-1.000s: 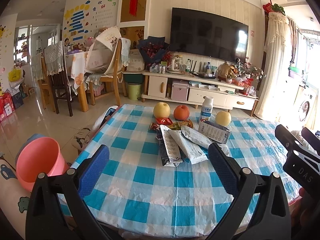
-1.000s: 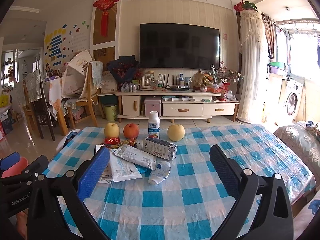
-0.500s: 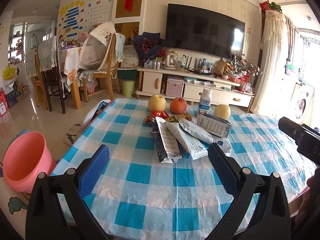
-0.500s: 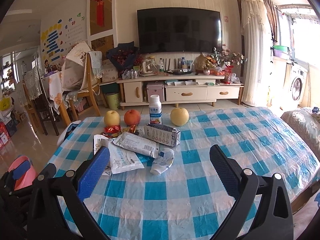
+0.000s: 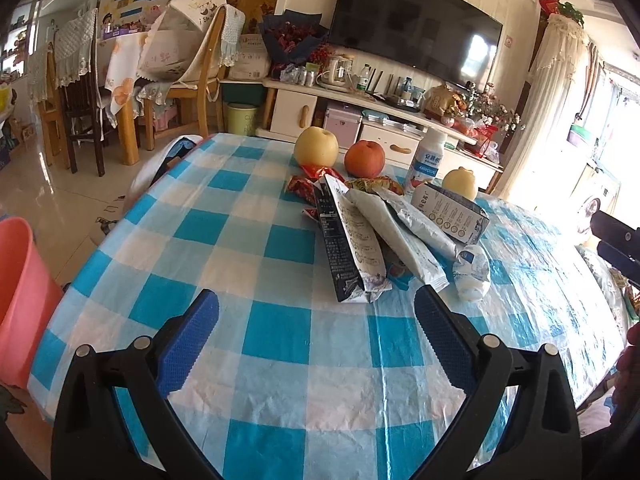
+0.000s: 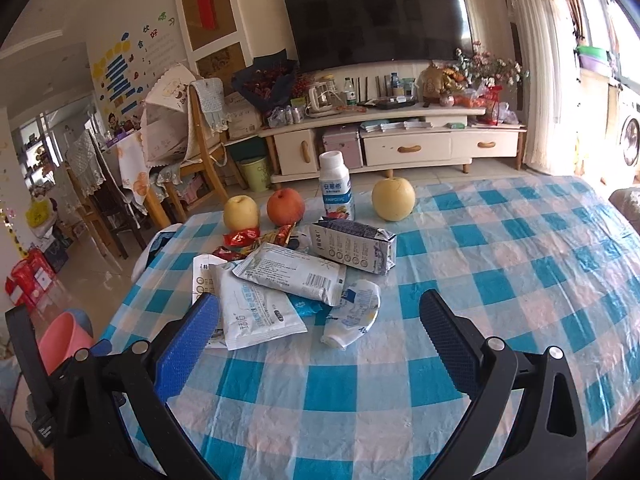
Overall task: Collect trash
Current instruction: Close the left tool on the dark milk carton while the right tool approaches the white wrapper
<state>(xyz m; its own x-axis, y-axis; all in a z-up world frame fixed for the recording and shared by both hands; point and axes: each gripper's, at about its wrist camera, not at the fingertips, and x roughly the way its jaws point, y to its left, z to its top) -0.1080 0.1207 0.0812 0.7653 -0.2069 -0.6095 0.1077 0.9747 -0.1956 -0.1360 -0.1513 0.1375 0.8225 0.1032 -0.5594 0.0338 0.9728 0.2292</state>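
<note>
A heap of trash lies mid-table: several white wrappers (image 5: 360, 240) (image 6: 292, 270), a flattened milk carton (image 5: 450, 208) (image 6: 354, 246), a crumpled small bottle (image 5: 472, 272) (image 6: 354, 314) and red snack wrappers (image 5: 302, 188) (image 6: 240, 238). My left gripper (image 5: 316, 320) hovers open over the near-left part of the table, short of the heap. Above the near edge, my right gripper (image 6: 318, 324) stays open, its left pad (image 6: 188, 344) just before the white wrappers. Neither holds anything. A pink bin (image 5: 18, 300) (image 6: 64, 340) stands on the floor left of the table.
Two yellow pears (image 6: 240, 212) (image 6: 394, 199), a red apple (image 6: 285, 207) and an upright yogurt bottle (image 6: 336, 190) stand behind the heap. The table wears a blue checked cloth (image 5: 280, 360). Chairs (image 5: 192, 80) and a TV cabinet (image 6: 400, 140) stand beyond.
Both grippers have moved forward and tilted down toward the table; the heap now looks larger and nearer. Both stay open.
</note>
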